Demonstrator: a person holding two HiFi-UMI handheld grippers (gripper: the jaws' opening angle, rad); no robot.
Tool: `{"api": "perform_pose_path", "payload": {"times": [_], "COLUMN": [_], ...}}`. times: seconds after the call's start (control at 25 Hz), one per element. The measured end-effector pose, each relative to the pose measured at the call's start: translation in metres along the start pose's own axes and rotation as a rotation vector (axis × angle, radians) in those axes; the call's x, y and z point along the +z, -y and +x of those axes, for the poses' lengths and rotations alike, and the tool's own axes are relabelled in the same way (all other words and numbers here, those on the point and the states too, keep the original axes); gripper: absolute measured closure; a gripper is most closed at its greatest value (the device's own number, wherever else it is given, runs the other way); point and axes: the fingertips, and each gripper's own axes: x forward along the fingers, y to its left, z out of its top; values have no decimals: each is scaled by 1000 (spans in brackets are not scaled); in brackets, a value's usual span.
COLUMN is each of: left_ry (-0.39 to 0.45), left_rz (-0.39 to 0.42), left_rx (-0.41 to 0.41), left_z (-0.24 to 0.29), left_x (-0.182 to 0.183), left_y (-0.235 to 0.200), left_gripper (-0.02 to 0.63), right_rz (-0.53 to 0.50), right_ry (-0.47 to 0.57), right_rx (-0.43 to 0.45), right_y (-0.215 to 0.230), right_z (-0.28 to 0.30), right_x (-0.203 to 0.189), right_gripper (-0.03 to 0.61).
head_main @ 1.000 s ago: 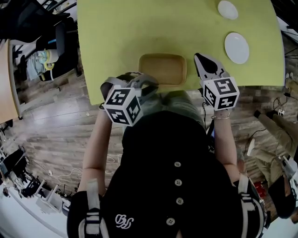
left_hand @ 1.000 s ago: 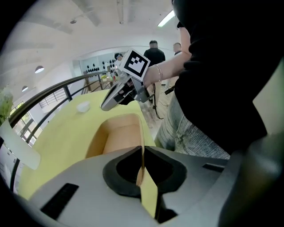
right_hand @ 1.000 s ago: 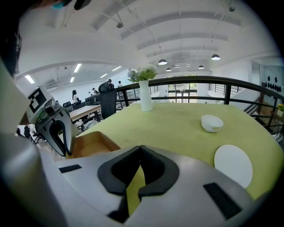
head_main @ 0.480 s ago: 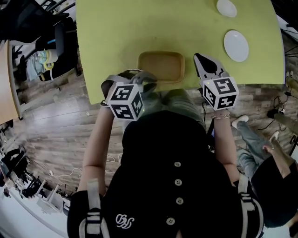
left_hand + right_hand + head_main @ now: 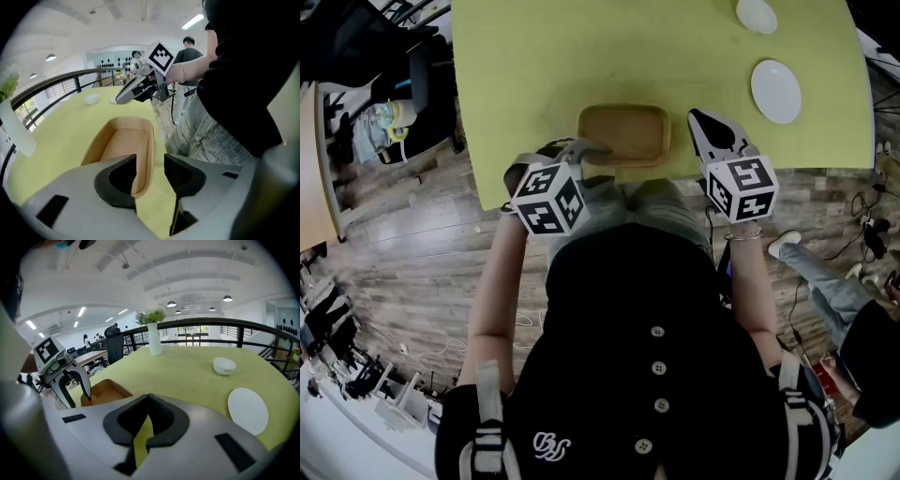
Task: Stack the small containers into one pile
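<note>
A tan rectangular container (image 5: 623,134) sits at the near edge of the yellow-green table (image 5: 581,56). My left gripper (image 5: 581,150) is at its near left corner. In the left gripper view the container (image 5: 124,145) lies just past that gripper (image 5: 150,171). Its jaws are opening, and the container's near corner shows in the gap, untouched by either pad. My right gripper (image 5: 698,117) hovers over the table just right of the container, shut on nothing. In the right gripper view the closed jaws (image 5: 149,399) point across the table, with the container (image 5: 101,392) and the left gripper (image 5: 65,373) at left.
A white plate (image 5: 775,91) and a white bowl (image 5: 757,16) lie at the far right of the table; they are the plate (image 5: 247,410) and bowl (image 5: 224,365) in the right gripper view. A white vase with flowers (image 5: 154,338) stands at the far edge. People stand beyond the table.
The left gripper has shifted slightly at the container's near left corner and its jaws stand wider apart. The right gripper has barely moved.
</note>
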Motion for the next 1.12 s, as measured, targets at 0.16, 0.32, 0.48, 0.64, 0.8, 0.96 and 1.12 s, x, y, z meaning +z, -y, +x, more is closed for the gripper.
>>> {"api": "perform_pose_path", "payload": {"times": [0.16,0.32,0.48,0.64,0.8,0.96,1.12], "left_ry": [43,107,187,318,448,503,490], "left_rz": [-38,-67,-108,-159,-192,-203,-195], "left_rx": [13,39,65,108,159,199,249], "left_z": [-7,-18,-29,-49,-69,-84,-89], "left_x": [4,11,21,39,58,65,69], "left_y": [-7,-17,-27,-43,-58,-68,-77], "left_gripper": [420,444,466,514,583,603,603], "right_rz": [-1,-13,-28,-83,-174,-256,-328], "right_ry": [14,23,41,42,38,24,13], "right_rx": [14,31,62,133,177,252,329], "right_y": [-3,-9,-16,-24,-28,-42,-58], "right_z": [1,4,7,7,3,4,0], "right_x": [5,12,21,34,50,62,75], "right_gripper": [566,565,557,537,520,509,535]}}
